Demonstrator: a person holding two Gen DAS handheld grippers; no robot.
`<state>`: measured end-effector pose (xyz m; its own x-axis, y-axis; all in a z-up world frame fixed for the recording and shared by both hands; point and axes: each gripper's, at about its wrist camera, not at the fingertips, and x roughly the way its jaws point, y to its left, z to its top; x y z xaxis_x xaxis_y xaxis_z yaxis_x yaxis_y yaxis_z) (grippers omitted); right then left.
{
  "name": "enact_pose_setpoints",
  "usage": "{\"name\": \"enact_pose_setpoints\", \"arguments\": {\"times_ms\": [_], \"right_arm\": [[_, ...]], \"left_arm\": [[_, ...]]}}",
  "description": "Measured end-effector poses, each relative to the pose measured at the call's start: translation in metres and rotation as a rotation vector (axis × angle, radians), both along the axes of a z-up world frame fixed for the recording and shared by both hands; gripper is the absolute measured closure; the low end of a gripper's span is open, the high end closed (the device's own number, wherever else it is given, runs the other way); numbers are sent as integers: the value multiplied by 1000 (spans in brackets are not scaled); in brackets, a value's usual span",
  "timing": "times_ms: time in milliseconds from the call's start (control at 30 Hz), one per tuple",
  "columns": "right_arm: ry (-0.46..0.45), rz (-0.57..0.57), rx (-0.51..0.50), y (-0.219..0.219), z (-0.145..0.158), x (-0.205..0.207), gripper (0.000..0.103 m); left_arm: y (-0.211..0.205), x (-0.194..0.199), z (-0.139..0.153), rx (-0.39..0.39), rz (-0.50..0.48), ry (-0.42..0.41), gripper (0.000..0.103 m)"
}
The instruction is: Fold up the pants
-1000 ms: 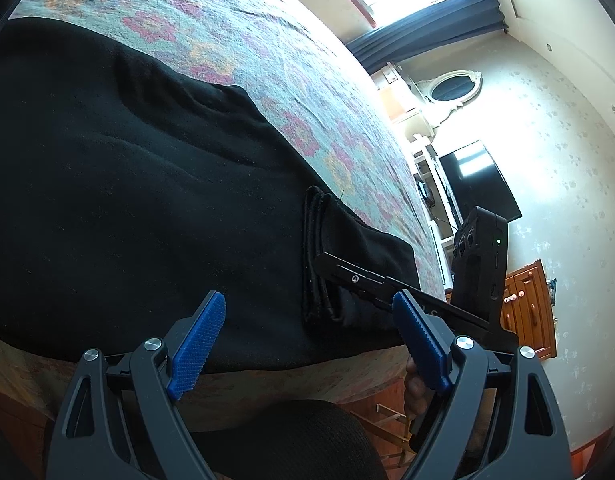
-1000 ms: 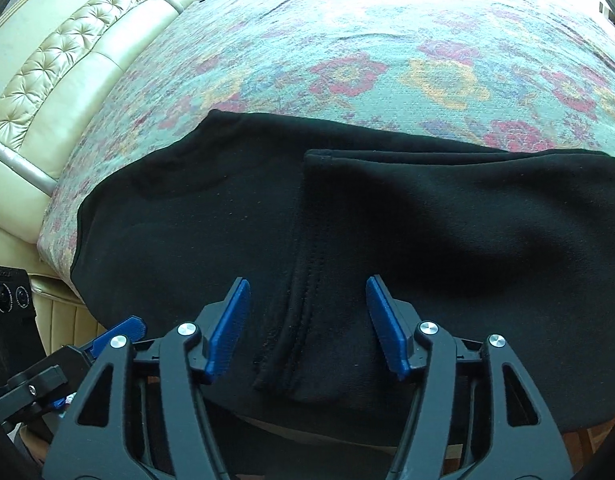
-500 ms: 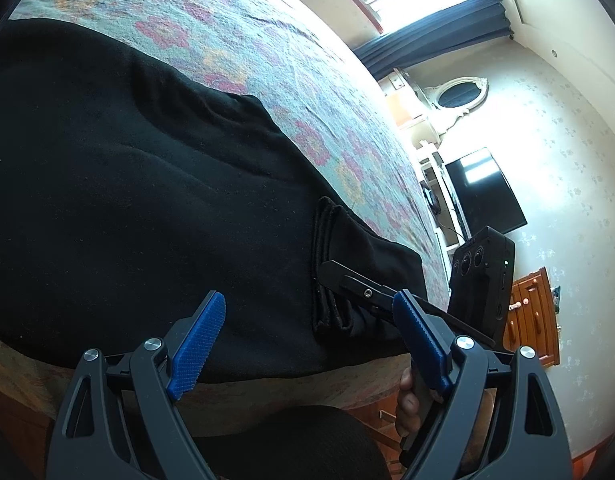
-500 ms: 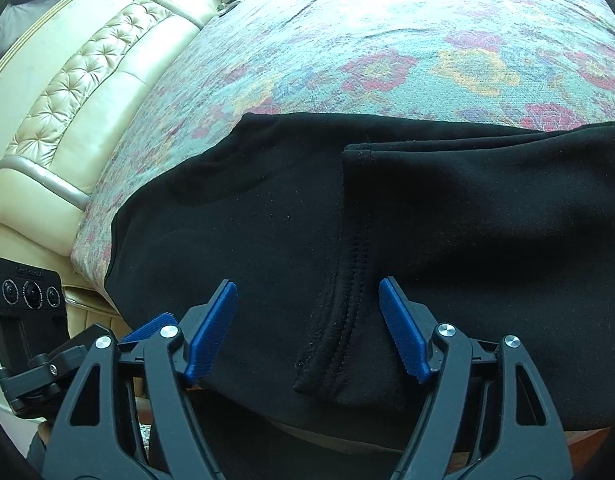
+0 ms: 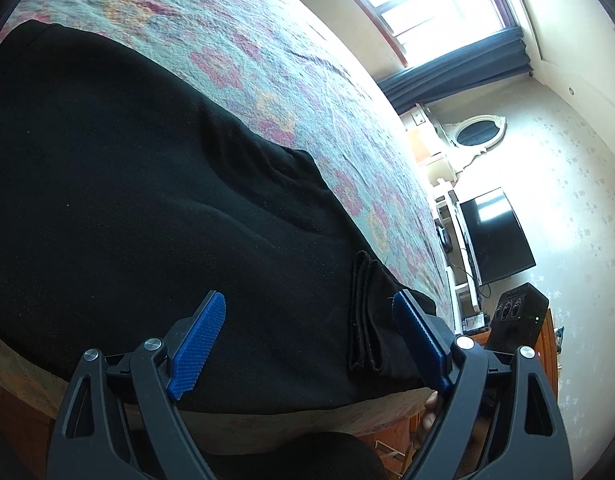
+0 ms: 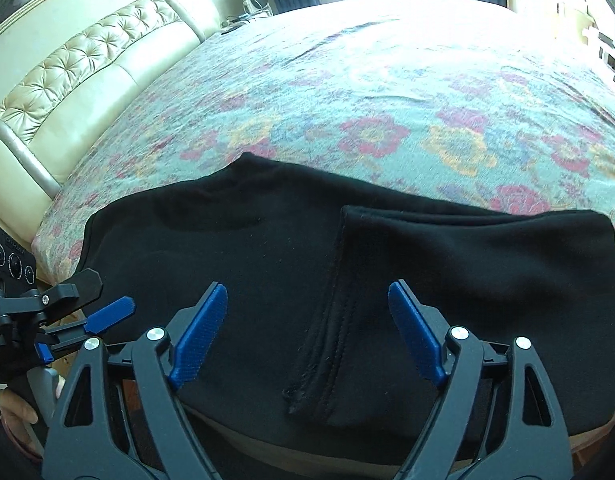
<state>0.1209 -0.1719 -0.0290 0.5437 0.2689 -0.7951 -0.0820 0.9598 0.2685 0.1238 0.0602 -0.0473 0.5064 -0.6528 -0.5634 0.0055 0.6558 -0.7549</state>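
Black pants (image 5: 147, 208) lie folded on the floral bedspread (image 5: 267, 72) near the bed's front edge. A stitched hem end (image 6: 327, 320) of the upper layer lies across the lower layer, also seen in the left wrist view (image 5: 363, 320). My left gripper (image 5: 307, 344) is open and empty, held just above the pants near the front edge. My right gripper (image 6: 307, 336) is open and empty, its fingers either side of the hem, above the cloth. The left gripper also shows at the left of the right wrist view (image 6: 87, 320).
A cream tufted headboard (image 6: 75, 68) stands at the left. A television (image 5: 495, 236) and a white shelf stand by the far wall at the right. A window with dark curtains (image 5: 447, 76) is beyond the bed. The bedspread (image 6: 387, 92) stretches behind the pants.
Both grippers have drawn back and up from the pants, so more of the bed shows. Both stayed open and empty. The pants have not moved.
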Motion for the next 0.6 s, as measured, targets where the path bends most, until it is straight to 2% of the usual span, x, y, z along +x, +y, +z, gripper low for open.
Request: {"name": "enact_pose_setpoints", "arguments": {"times_ms": [33,100,200,267,333,367,400,500,600], "right_arm": [[4,-8,4,-4,-1,4,26],[29,-21,16,-11,-7,15,38],[55,-47,48,-22,-18,26,39],[77,-52,67,-25,-27,32,39],[98,-22,58,-22,-33,37,32],[99,4,67,-20,-31,38,26],[99,17,80,-22,-27,37,25],[87,54,227,-43,-11,25,25],[53,18,344,-95,7,4,24]], "left_arm": [[2,1,-1,-1,4,1,19],[4,1,-2,-1,7,3,19],[4,1,-4,1,3,9,19],[4,0,-6,0,-1,15,19],[1,2,-8,3,-6,21,19],[1,3,-8,6,-8,22,19],[-1,1,-8,7,-10,22,19],[-3,4,-8,1,-10,24,19],[0,5,-9,-11,1,27,19]]}}
